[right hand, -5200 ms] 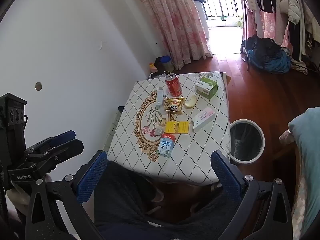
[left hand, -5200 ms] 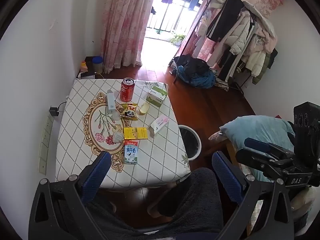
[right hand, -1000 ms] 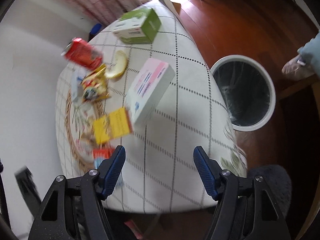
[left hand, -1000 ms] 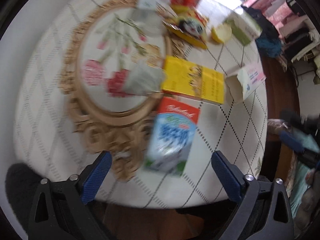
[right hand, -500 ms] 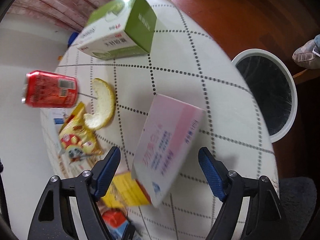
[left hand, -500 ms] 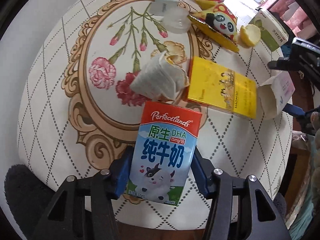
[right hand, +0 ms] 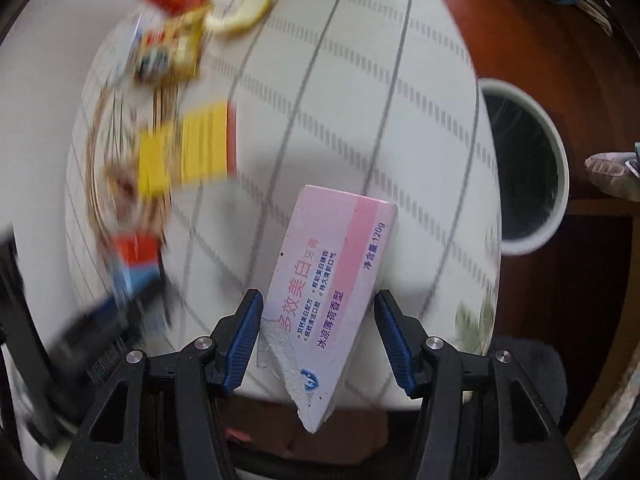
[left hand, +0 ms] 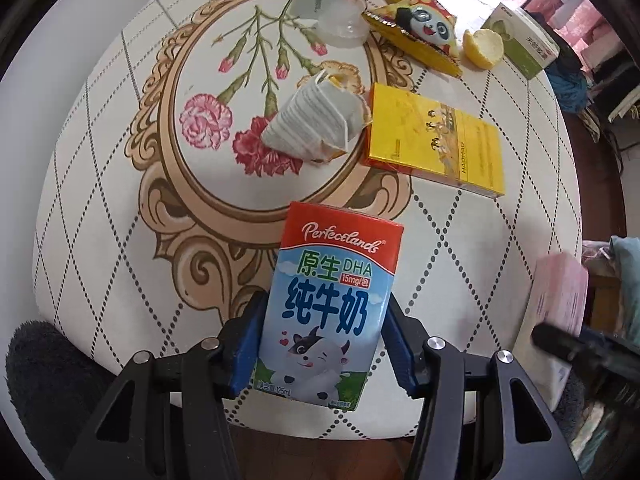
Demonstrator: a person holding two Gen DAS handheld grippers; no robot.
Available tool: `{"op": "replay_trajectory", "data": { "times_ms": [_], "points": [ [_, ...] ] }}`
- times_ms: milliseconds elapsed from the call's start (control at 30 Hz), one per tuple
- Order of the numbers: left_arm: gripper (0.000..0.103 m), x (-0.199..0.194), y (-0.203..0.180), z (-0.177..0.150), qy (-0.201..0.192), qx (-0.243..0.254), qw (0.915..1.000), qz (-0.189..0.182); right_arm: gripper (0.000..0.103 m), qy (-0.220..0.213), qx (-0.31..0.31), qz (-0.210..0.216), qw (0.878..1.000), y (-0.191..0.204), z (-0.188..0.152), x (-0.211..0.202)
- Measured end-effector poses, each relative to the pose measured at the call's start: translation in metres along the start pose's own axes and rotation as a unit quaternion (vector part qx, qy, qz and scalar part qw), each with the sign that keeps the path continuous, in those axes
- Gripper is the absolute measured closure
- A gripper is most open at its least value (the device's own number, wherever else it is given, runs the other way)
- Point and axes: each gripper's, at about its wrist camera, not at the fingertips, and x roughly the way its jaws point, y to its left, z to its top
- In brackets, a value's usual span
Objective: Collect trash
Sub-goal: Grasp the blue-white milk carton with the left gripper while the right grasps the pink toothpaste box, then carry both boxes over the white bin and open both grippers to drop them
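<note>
Round table point(left hand: 100, 216) under a white quilted cloth with dotted diamond lines and a gold oval frame of printed pink flowers fills the left wrist view; landmark is the yellow flat box point(left hand: 436, 146) lying near the table's middle. Dark red wood floor point(right hand: 532, 28) lies beyond the table edge, and a round white-rimmed bin point(right hand: 560, 168) with a dark inside stands on it, well right of the yellow box. Milk carton point(left hand: 326, 308), glossy card with red top, blue sides and a cartoon cow, sits below the yellow box at the near table edge; left gripper point(left hand: 324, 344) has its blue ribbed pads pressed on both carton sides, jaws clamped on it. Pink and white toothpaste box point(right hand: 332, 292), long thin card with a torn end, is right of and below the yellow box over the table edge; right gripper point(right hand: 318, 340) brackets it, left pad touching, right pad just beside, so firm hold cannot be told. Crumpled white paper wrapper point(left hand: 316, 120) touches the yellow box's left side. Shiny panda snack bag point(left hand: 420, 28), a lemon peel point(left hand: 484, 48) and a green carton point(left hand: 524, 46) lie above it.
</note>
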Motion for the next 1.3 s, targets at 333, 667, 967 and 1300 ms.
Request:
{"op": "replay_trajectory", "data": {
  "times_ms": [333,667,967,1300],
  "points": [
    [0.051,0.007,-0.015,-0.007,-0.003,0.02,0.9996,0.021,0.025,-0.056,0.068,-0.009,0.996,-0.007,-0.015,0.01],
    [0.053,0.012,-0.038,-0.006,-0.017,0.028,0.9992,0.025,0.052,-0.09,0.084,-0.021,0.992,-0.005,-0.026,0.0],
    [0.053,-0.066,-0.112,0.003,-0.085,0.096,0.9916,-0.019,0.052,-0.173,0.109,0.046,0.978,-0.064,-0.029,-0.082],
    [0.053,-0.065,-0.278,0.049,-0.04,0.19,0.9689,-0.154,0.052,-0.211,0.154,0.005,0.965,-0.206,-0.006,-0.133]
  ]
}}
